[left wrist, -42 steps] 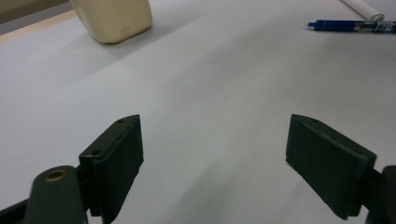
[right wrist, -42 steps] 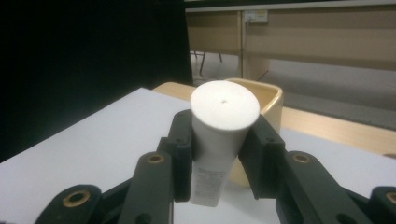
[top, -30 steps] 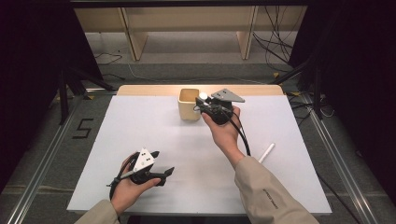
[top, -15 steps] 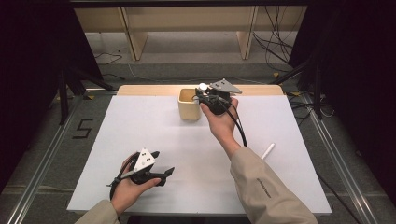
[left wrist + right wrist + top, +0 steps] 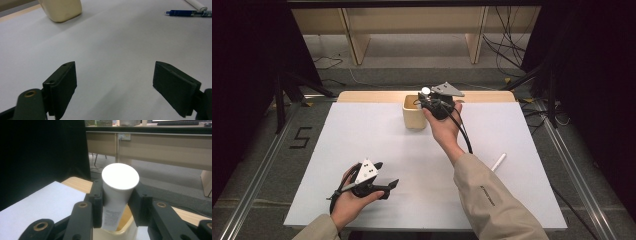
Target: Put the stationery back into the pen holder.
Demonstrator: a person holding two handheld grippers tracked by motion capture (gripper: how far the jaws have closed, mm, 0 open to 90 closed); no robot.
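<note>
A white tube [image 5: 117,195] with a flat round cap stood upright between the jaws of the right gripper [image 5: 117,202], its lower end, with a printed label, reaching into the mouth of the cream cup [image 5: 117,232]. Both black pads pressed against the tube's sides, pinching it just under the cap. In the high view the cap of the tube [image 5: 426,91] showed above the right gripper [image 5: 432,102], held over the cup [image 5: 413,114], which sat near the middle of the table's far edge, just inside the strip of bare wood there. The right hand [image 5: 443,127] reached forward across the white table [image 5: 362,140], a cable trailing back along the sleeve.

Near the front edge, toward the left corner, the left gripper [image 5: 384,177] lay low in the left hand [image 5: 349,197], its jaws spread wide with nothing between them. Seen along those jaws, the left gripper [image 5: 113,85] faced bare white table, with the cup [image 5: 61,10] far off.

A white pen-like stick [image 5: 498,162] lay toward the right edge, beside the right sleeve. A blue pen [image 5: 186,13] lay on the table, seen in the left gripper view.
</note>
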